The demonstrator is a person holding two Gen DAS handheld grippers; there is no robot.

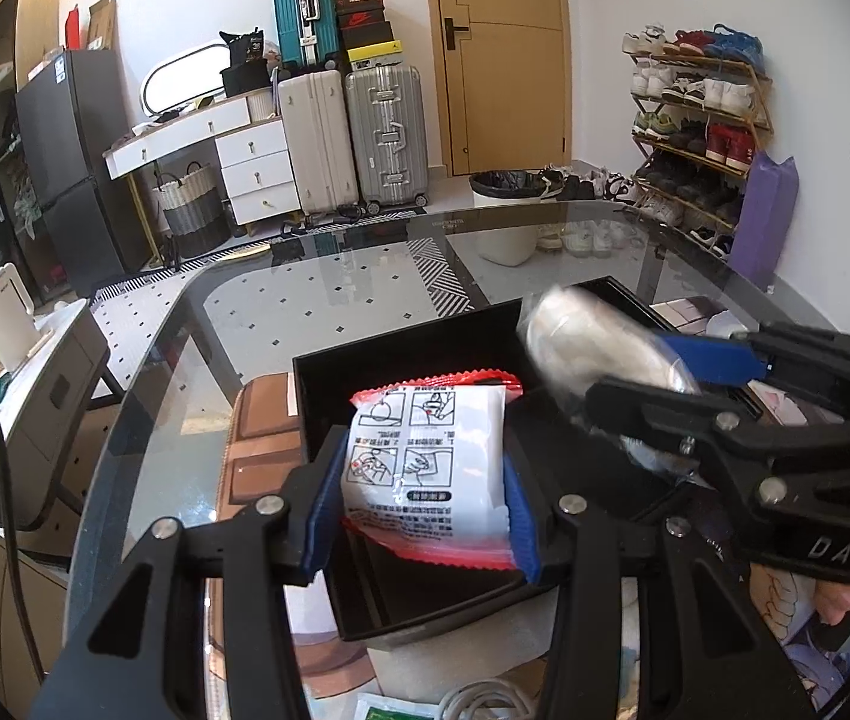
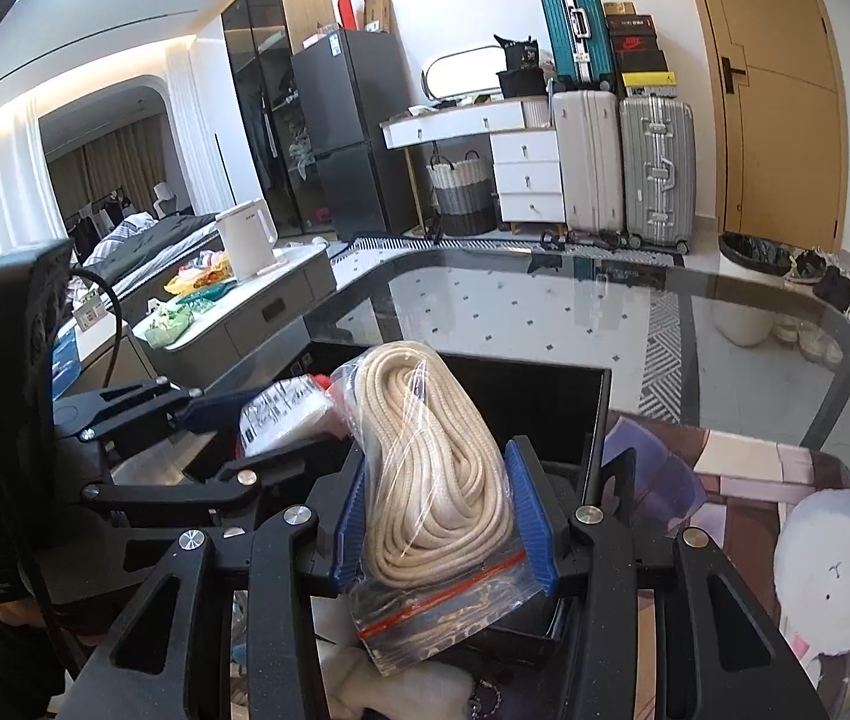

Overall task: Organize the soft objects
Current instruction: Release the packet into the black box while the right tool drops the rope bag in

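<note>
Black linkage arms fill the foreground of both wrist views, leading forward to blue-padded fingers. Between the pads of the left gripper (image 1: 422, 495) sits a white packet (image 1: 427, 468) with red crimped edges and printed instruction drawings; both pads press its sides, so the jaws are closed on it, and it hangs upright over the open black box (image 1: 329, 384). Similarly, the right gripper (image 2: 442, 516) clamps a clear zip bag of coiled rope (image 2: 433, 468), the cream coil squeezed between the two pads while the bag's red-striped seal end droops toward the camera below the fingers. From the left wrist view, that bag appears blurred at the box's far right corner, above its rim; from the right wrist view, the white packet shows just left of the rope, the two held side by side above the box. Beneath the box lies a printed mat (image 2: 754, 480) on the glass table (image 1: 305, 300). Farther off, suitcases (image 1: 353, 138), a white dresser (image 1: 245, 162) and a wooden door (image 1: 502, 54) line the wall.
</note>
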